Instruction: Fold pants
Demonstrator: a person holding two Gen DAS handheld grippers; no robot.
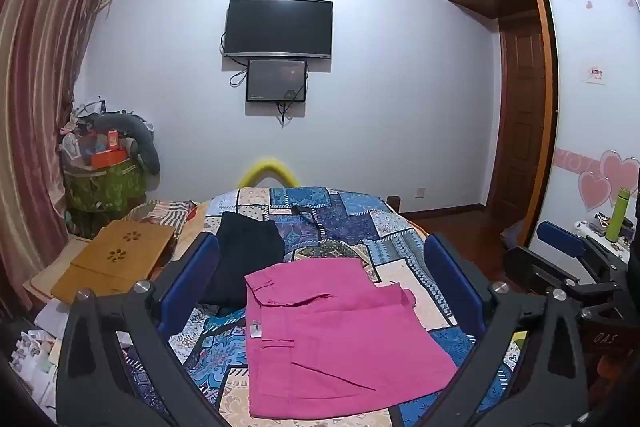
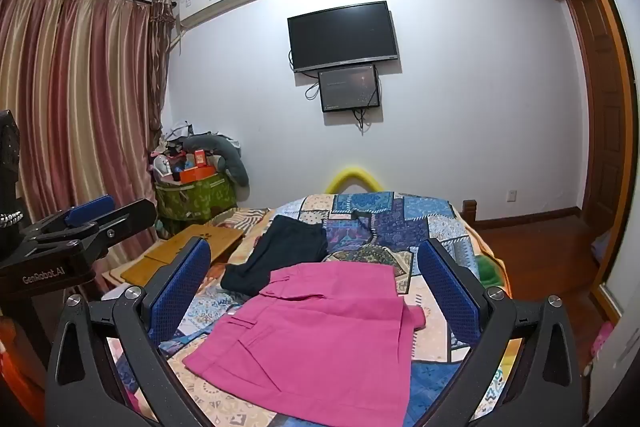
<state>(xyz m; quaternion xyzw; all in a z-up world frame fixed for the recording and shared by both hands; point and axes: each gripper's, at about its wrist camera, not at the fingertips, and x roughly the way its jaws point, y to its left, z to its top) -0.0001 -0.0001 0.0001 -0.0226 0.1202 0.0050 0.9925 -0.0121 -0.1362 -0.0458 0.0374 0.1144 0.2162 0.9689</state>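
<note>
Pink pants [image 1: 336, 343] lie folded flat on the patchwork bed cover [image 1: 344, 215], near the bed's front; they also show in the right wrist view [image 2: 320, 339]. A dark folded garment [image 1: 244, 263] lies just behind them to the left, also in the right wrist view [image 2: 280, 255]. My left gripper [image 1: 320, 267] is open and empty, held above the pink pants. My right gripper [image 2: 316, 275] is open and empty, also above them. The right gripper shows at the right edge of the left wrist view [image 1: 568, 259], the left gripper at the left edge of the right wrist view [image 2: 80, 227].
A wooden lap desk [image 1: 120, 259] lies at the bed's left side. A green bin [image 1: 104, 187] piled with things stands by the striped curtain [image 1: 36, 107]. A TV [image 1: 279, 28] hangs on the far wall. A wardrobe [image 1: 592, 107] and wooden floor are to the right.
</note>
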